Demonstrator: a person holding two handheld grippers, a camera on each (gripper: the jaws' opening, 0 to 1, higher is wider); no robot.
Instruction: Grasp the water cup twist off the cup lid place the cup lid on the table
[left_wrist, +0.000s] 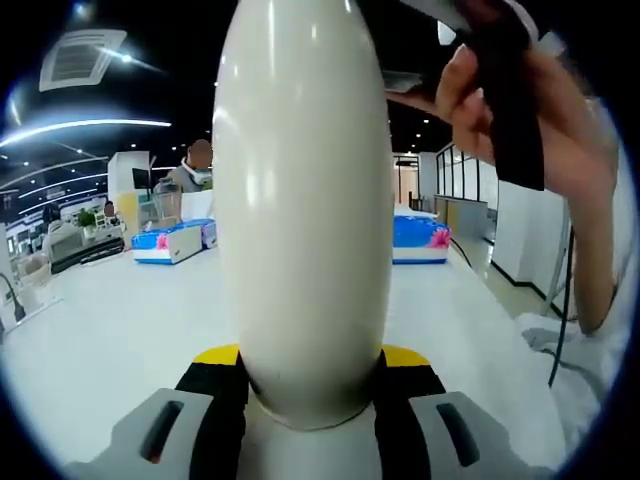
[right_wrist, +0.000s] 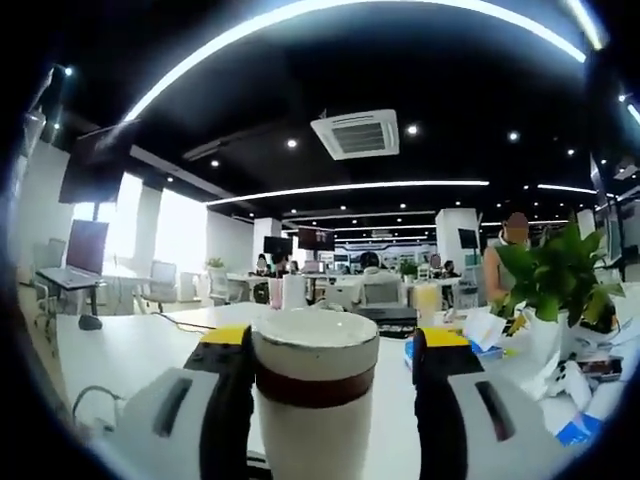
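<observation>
Left gripper (left_wrist: 310, 385) clamped on cup body (left_wrist: 305, 200) | right gripper (right_wrist: 330, 385) clamped on lid (right_wrist: 315, 385) | no readable text

Cool overhead strip lights (right_wrist: 330, 187) and small ceiling spots (right_wrist: 412, 129) light the room evenly from my right gripper view, where fisheye bending curves one strip into an arc across a dark ceiling. Daylight washes out the windows (right_wrist: 185, 240) at left. In my left gripper view, the water cup (left_wrist: 305, 200) sits so close it blurs, soft glare streaking its white side, while a ceiling spot (left_wrist: 125, 58) flares at upper left.
</observation>
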